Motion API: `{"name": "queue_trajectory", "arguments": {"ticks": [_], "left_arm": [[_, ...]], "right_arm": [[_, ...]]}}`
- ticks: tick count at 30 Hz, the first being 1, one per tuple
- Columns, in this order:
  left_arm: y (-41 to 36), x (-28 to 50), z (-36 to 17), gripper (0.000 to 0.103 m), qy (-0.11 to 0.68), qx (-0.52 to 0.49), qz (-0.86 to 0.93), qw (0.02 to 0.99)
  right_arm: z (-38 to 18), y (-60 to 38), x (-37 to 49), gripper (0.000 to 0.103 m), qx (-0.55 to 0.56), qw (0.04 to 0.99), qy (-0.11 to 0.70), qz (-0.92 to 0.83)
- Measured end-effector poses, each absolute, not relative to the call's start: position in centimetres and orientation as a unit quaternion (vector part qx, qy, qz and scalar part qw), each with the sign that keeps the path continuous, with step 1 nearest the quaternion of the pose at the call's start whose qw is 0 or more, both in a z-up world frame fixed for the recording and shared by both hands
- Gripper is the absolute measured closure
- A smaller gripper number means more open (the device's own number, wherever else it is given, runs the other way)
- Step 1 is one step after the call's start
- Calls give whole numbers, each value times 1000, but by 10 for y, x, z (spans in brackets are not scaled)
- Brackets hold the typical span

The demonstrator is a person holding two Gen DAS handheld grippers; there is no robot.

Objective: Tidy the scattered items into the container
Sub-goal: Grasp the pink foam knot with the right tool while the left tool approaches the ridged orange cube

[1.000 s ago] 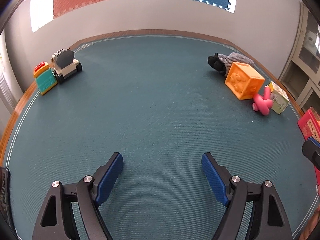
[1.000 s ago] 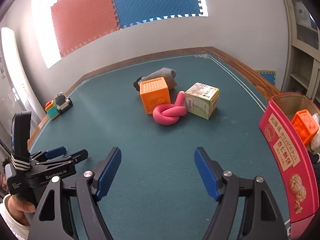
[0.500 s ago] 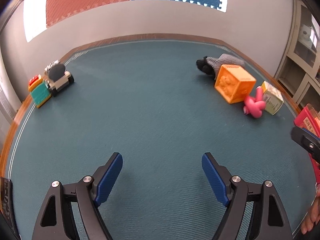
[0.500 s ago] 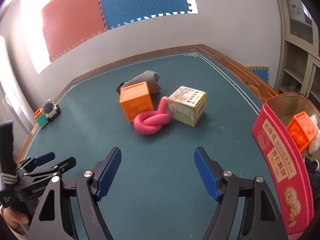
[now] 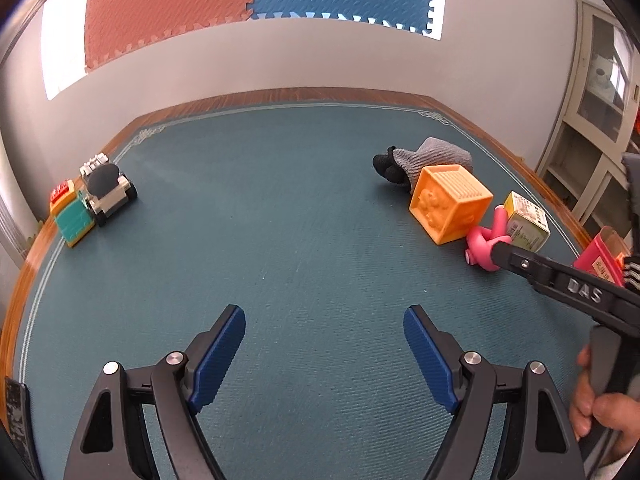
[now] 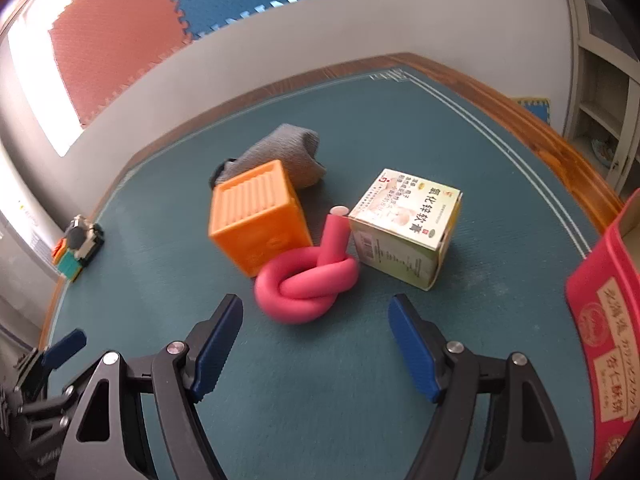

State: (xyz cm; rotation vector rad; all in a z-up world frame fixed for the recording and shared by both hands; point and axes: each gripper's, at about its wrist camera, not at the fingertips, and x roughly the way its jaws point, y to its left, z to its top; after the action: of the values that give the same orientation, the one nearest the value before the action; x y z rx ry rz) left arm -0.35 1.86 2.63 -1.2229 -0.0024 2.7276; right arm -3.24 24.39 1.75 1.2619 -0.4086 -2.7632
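Observation:
A pink knotted foam tube (image 6: 306, 284) lies on the green mat between an orange cube (image 6: 258, 222) and a small printed carton (image 6: 408, 228). A grey rolled sock (image 6: 286, 156) lies behind the cube. My right gripper (image 6: 316, 344) is open and empty, just short of the pink knot. The red container (image 6: 604, 320) stands at the right edge. My left gripper (image 5: 324, 354) is open and empty over bare mat. In the left wrist view the cube (image 5: 450, 202), the knot (image 5: 482, 246), the carton (image 5: 526, 222) and the sock (image 5: 432, 156) sit far right.
A toy car (image 5: 108, 188) and a teal-and-orange block (image 5: 72, 218) sit at the mat's far left, also small in the right wrist view (image 6: 80, 246). A wooden border (image 6: 540, 128) edges the mat. Shelving (image 5: 592, 128) stands at the right.
My right gripper has moved forward and down towards the pink knot, which now looms much larger. The right gripper's body has entered the left wrist view. Both grippers stay open.

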Motion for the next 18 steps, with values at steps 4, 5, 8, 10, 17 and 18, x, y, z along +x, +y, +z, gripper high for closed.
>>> {"name": "queue_trajectory", "arguments": {"ticks": [4, 5, 8, 10, 17, 18], "left_arm": [[12, -10, 17, 20, -16, -419, 905, 76], [10, -11, 15, 20, -20, -422, 903, 76], [7, -14, 9, 20, -29, -428, 900, 79], [7, -15, 7, 20, -33, -431, 898, 82], [9, -13, 4, 20, -36, -430, 898, 89], [10, -14, 4, 20, -35, -430, 898, 89]], "right_arm": [[11, 243, -46, 24, 421, 32, -138, -896], [10, 243, -49, 24, 421, 32, -138, -896], [9, 241, -55, 24, 417, 30, -135, -898], [8, 238, -58, 25, 415, 28, -127, -901], [7, 236, -53, 38, 407, 37, -115, -906], [8, 237, -50, 38, 406, 41, -118, -905]]}}
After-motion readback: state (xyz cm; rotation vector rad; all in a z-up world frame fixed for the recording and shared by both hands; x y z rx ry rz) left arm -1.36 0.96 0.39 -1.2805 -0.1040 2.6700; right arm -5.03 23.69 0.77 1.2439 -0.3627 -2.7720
